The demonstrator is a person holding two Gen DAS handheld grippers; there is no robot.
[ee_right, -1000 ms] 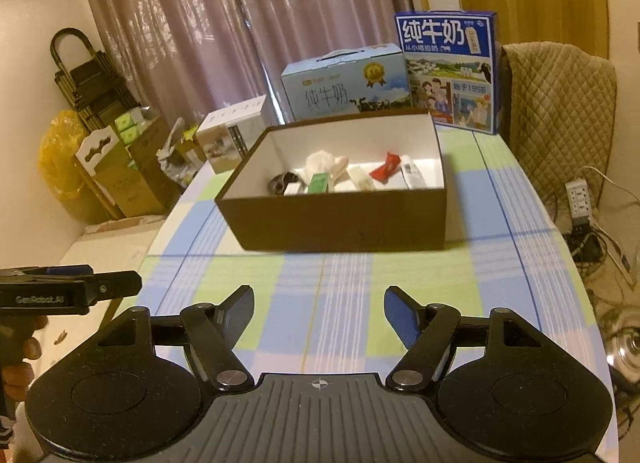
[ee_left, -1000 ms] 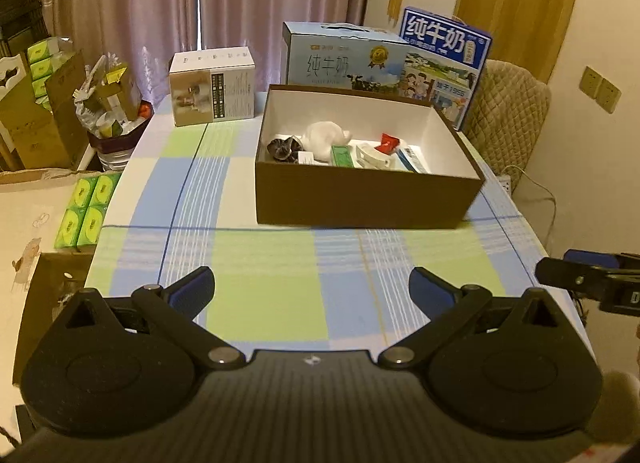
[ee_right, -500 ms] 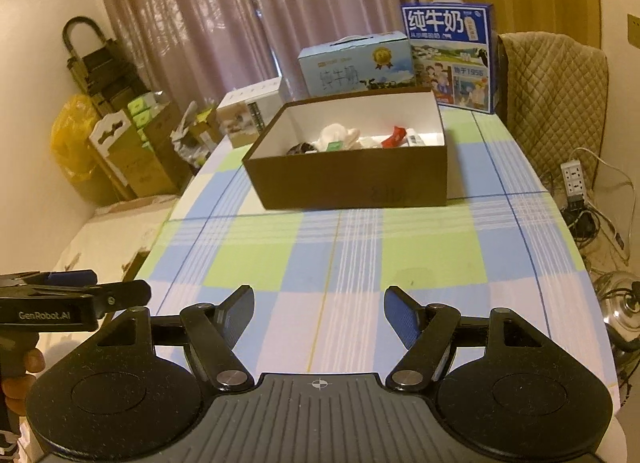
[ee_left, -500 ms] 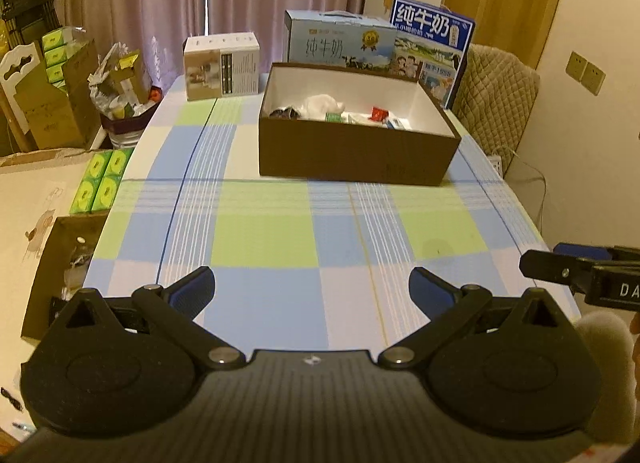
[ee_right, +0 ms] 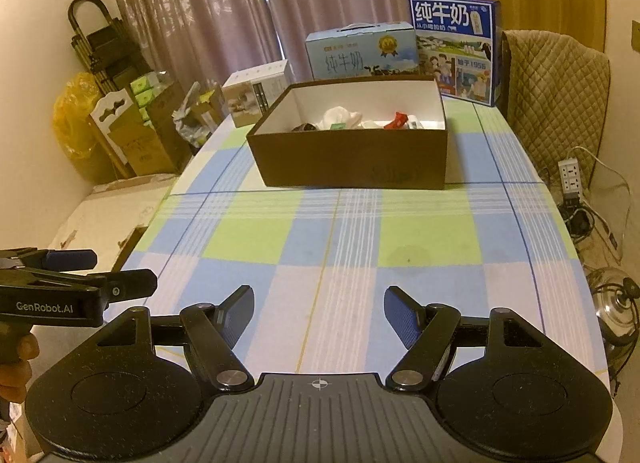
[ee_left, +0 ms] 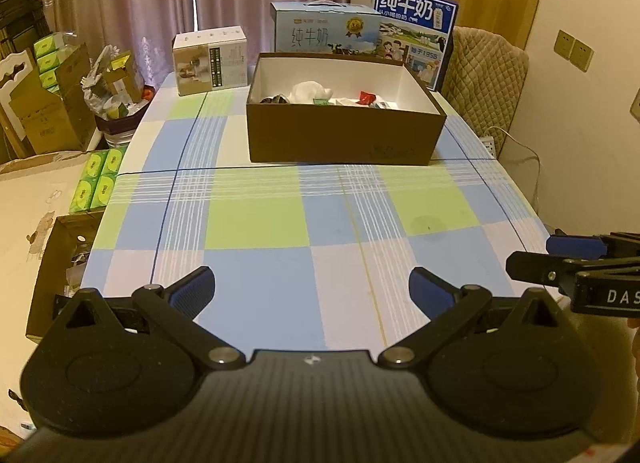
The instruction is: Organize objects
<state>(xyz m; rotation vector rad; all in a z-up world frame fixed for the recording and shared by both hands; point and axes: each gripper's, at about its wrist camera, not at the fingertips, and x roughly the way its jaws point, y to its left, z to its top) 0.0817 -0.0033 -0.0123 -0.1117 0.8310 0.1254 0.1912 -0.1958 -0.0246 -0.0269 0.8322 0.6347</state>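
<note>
Grippers, left [ee_left: 310, 287] and right [ee_right: 319, 309], are held spread and empty above the tablecloth [ee_left: 256, 223], well short of the box [ee_left: 344, 135].

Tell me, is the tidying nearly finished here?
It looks close to done. Small items, including a white bundle and a red packet, already lie inside the brown box. Both grippers, left and right, are open and hold nothing. No loose items show on the checked tablecloth.

Both grippers were matte black; left gripper [ee_left: 310, 287] and right gripper [ee_right: 319, 309] had blue-padded fingers [ee_left: 192, 289], silver pivot screws, white "GenRobot.AI" lettering.
</note>
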